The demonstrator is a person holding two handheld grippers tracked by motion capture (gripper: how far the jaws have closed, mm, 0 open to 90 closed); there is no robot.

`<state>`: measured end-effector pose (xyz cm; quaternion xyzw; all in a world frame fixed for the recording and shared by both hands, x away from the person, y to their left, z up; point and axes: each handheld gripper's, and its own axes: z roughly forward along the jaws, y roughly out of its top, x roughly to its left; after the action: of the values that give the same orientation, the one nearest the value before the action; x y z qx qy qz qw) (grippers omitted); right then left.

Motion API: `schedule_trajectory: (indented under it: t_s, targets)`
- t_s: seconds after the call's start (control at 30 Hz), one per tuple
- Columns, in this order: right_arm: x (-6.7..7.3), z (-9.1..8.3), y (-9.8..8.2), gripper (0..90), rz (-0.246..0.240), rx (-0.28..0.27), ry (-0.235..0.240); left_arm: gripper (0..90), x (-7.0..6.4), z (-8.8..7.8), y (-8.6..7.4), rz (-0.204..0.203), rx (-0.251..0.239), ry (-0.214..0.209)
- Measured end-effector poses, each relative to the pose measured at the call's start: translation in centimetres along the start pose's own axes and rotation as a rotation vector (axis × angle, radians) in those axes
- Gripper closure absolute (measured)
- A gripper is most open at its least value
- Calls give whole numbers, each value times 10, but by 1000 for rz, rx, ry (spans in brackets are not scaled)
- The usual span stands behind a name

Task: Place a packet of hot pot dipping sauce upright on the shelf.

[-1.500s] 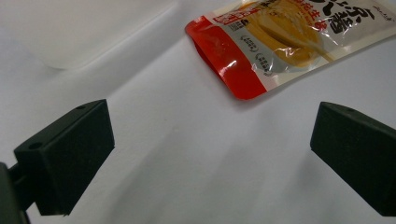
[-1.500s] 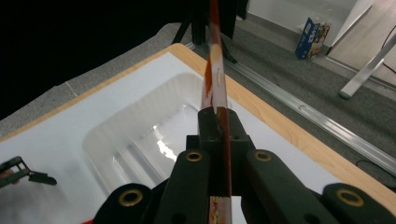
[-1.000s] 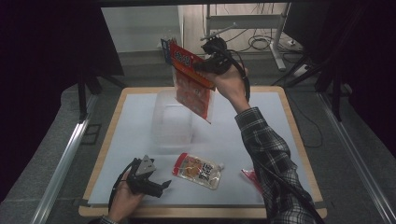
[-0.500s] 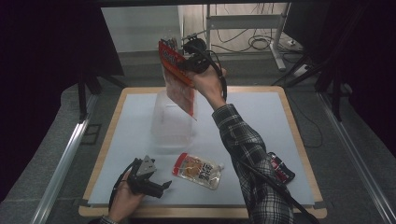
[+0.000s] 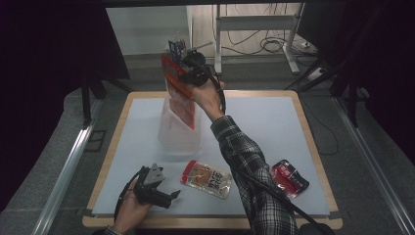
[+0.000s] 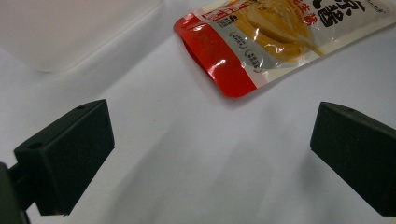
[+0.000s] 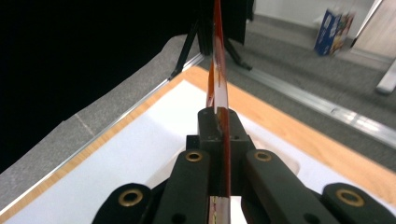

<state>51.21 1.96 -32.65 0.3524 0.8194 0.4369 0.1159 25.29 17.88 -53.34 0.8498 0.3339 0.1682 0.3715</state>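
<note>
The right gripper point(image 5: 183, 73) is clamping a red packet point(image 5: 180, 98) by its upper edge, jaws pressed tight on the thin film, and is holding it in the air over the far part of the table point(image 5: 274, 122). The packet is hanging with its long axis close to vertical, top edge in the jaws and bottom edge pointing down into a clear box point(image 5: 178, 132) that is standing upright on the white mat. Its lower end is sitting inside or just above the box's open mouth; which of the two is hard to tell. In the right gripper view the packet point(image 7: 218, 70) is showing edge-on, a flat, thin, glossy red-orange strip running straight away from the jaws. From above its face is looking red with pale print. The left gripper point(image 5: 166, 198) is resting near the table's front edge, jaws standing wide apart with nothing between them, and a second pouch point(image 6: 275, 42), red and yellow, is lying flat just beyond them.
</note>
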Motion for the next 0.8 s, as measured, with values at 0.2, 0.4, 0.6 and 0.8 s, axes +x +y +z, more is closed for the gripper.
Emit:
schedule_trajectory:
  t_s: [0.2,0.4,0.6,0.8]
  targets:
    - [-14,10,-18,889,20,4,-9,0,0,1,0,2,6,0]
    - [-20,18,-31,889,-29,47,-62,0,-1,2,0,9,15,-1]
    - [-32,26,-43,886,-49,72,-128,0,-1,3,0,8,17,2]
    - [-40,19,-40,618,-84,63,-122,0,-1,3,0,10,21,8]
